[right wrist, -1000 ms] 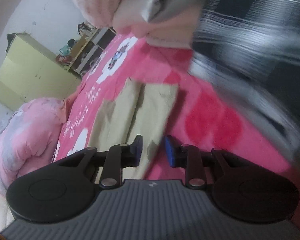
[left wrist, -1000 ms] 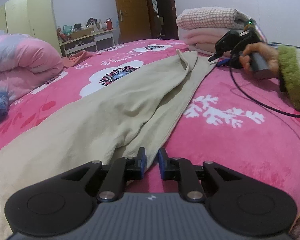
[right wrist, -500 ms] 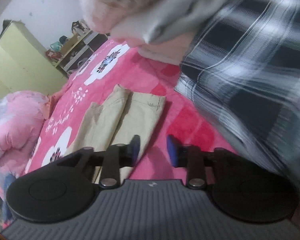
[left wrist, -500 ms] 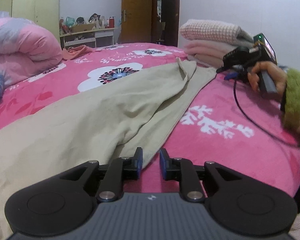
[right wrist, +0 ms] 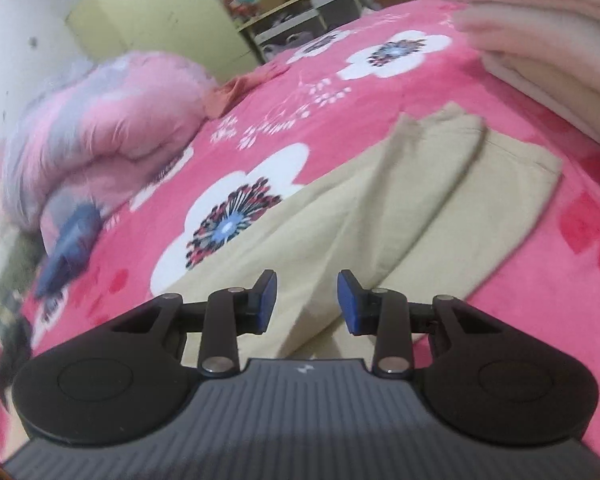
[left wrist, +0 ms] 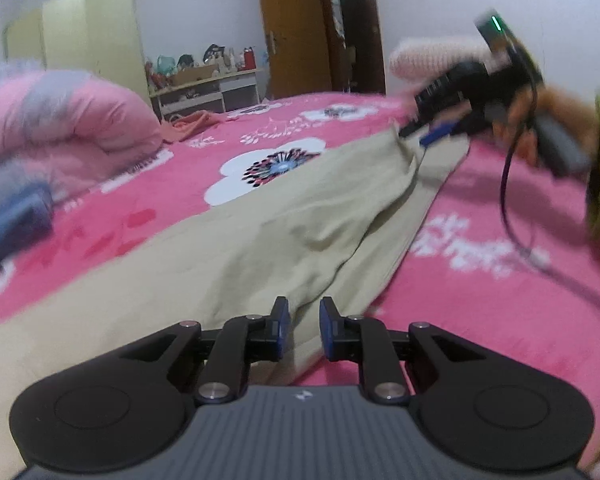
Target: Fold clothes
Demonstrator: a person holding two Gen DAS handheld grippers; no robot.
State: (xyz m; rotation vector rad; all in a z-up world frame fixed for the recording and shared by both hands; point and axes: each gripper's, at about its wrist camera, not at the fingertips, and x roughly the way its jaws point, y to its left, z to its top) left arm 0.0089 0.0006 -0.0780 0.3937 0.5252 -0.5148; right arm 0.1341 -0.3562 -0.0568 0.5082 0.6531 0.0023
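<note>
A pair of beige trousers (left wrist: 284, 236) lies spread lengthwise on a pink flowered bedspread (left wrist: 480, 304). My left gripper (left wrist: 304, 320) is open and empty, low over the near edge of the trousers. My right gripper (right wrist: 307, 300) is open and empty, hovering over the leg end of the trousers (right wrist: 400, 216). It also shows in the left wrist view (left wrist: 428, 132), blurred, above the far hem. The two leg ends (right wrist: 496, 160) lie side by side, one partly folded over.
A rolled pink quilt (left wrist: 60, 128) lies at the left of the bed. Folded pink blankets (right wrist: 540, 40) are stacked at the far right. A yellow wardrobe (left wrist: 92, 40), a cluttered low shelf (left wrist: 204, 84) and a wooden door (left wrist: 296, 28) stand behind.
The right gripper has swung from facing the blankets and a plaid cloth down over the trouser hem and opened wider. The left gripper has moved over the trouser edge and opened slightly.
</note>
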